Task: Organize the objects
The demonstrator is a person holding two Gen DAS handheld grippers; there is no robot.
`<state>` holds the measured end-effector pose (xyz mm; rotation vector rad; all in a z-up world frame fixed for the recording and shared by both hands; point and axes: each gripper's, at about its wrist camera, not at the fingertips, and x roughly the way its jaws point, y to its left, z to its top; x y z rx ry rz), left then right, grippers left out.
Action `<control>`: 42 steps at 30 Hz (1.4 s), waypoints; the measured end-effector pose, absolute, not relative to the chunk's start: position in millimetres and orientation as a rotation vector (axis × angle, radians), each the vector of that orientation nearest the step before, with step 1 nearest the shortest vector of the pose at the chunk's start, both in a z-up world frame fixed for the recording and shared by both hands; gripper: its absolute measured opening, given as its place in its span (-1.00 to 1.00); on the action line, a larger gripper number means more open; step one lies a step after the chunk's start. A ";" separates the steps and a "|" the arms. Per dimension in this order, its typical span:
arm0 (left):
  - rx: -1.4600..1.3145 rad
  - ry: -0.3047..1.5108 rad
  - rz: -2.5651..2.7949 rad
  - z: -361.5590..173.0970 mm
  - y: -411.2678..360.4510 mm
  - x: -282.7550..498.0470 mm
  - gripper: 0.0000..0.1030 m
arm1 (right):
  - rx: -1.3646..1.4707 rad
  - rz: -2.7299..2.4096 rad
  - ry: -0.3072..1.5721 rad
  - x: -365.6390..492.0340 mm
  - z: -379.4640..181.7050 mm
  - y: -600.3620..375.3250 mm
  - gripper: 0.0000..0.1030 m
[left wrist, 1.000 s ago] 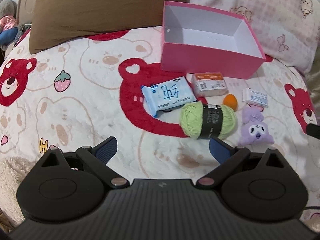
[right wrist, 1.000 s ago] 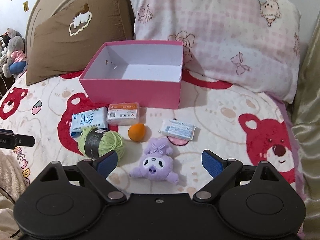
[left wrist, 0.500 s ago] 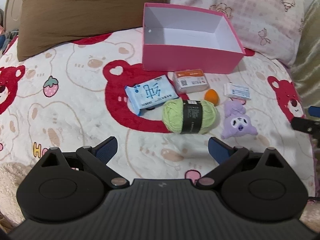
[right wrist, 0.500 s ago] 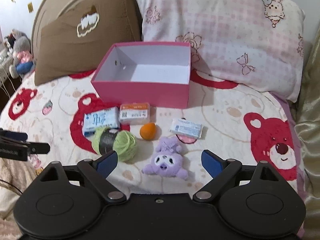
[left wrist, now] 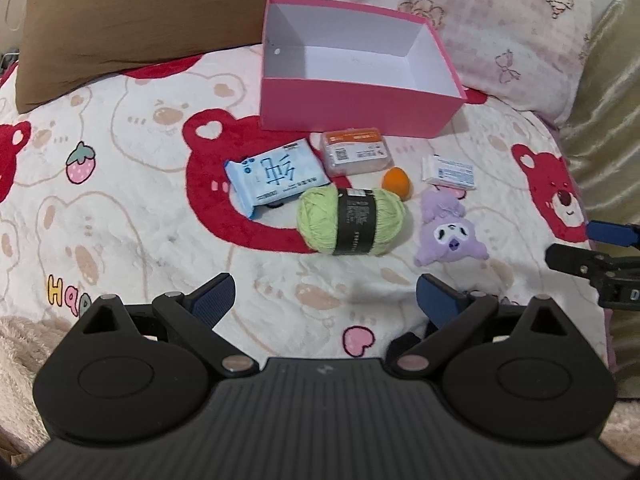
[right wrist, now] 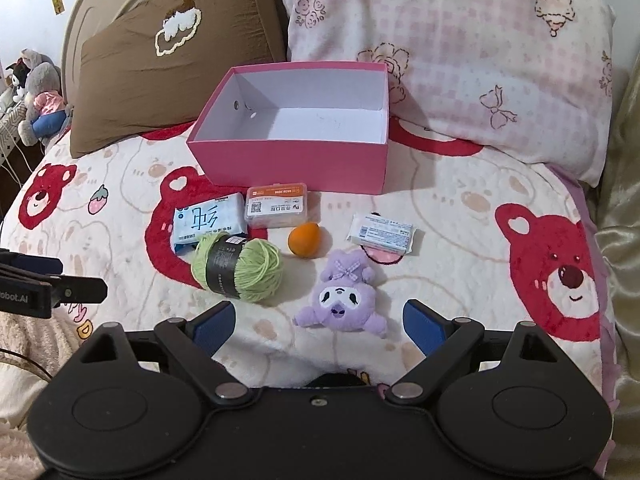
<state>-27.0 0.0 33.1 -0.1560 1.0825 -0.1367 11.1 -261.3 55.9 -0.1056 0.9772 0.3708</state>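
Note:
An empty pink box [left wrist: 352, 102] [right wrist: 292, 160] stands on the bed by the pillows. In front of it lie a blue tissue pack [left wrist: 276, 176] [right wrist: 208, 222], a clear case with an orange label [left wrist: 356, 152] [right wrist: 276, 205], an orange egg-shaped sponge [left wrist: 396, 181] [right wrist: 304, 239], a white packet [left wrist: 450, 171] [right wrist: 382, 234], a green yarn ball [left wrist: 352, 220] [right wrist: 236, 270] and a purple plush [left wrist: 448, 234] [right wrist: 340, 300]. My left gripper [left wrist: 325, 300] hangs open just short of the yarn. My right gripper [right wrist: 318, 322] is open, with the plush just beyond its fingertips.
A brown pillow [right wrist: 172, 64] and a pink checked pillow [right wrist: 460, 52] lean at the head of the bed. A bear-print blanket [left wrist: 120, 200] covers the mattress. Stuffed toys [right wrist: 36, 96] sit off the bed's left side. A beige curtain [right wrist: 624, 220] hangs along the right.
Both views have pulled back and shifted, so the objects sit further off and more centred. The other gripper now shows at the edge of each view. Nothing on the bed has moved.

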 end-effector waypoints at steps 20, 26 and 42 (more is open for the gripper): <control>-0.111 1.092 -0.153 35.4 -5.1 -17.5 0.89 | -0.120 0.413 0.992 13.3 56.8 -263.9 0.81; -0.085 1.032 -0.101 32.4 3.3 -0.4 0.95 | -0.154 0.564 0.882 21.2 64.9 -258.8 0.81; -0.268 1.010 -0.081 -27.2 25.8 34.9 0.90 | 0.060 0.640 1.001 70.6 -9.1 -227.0 0.81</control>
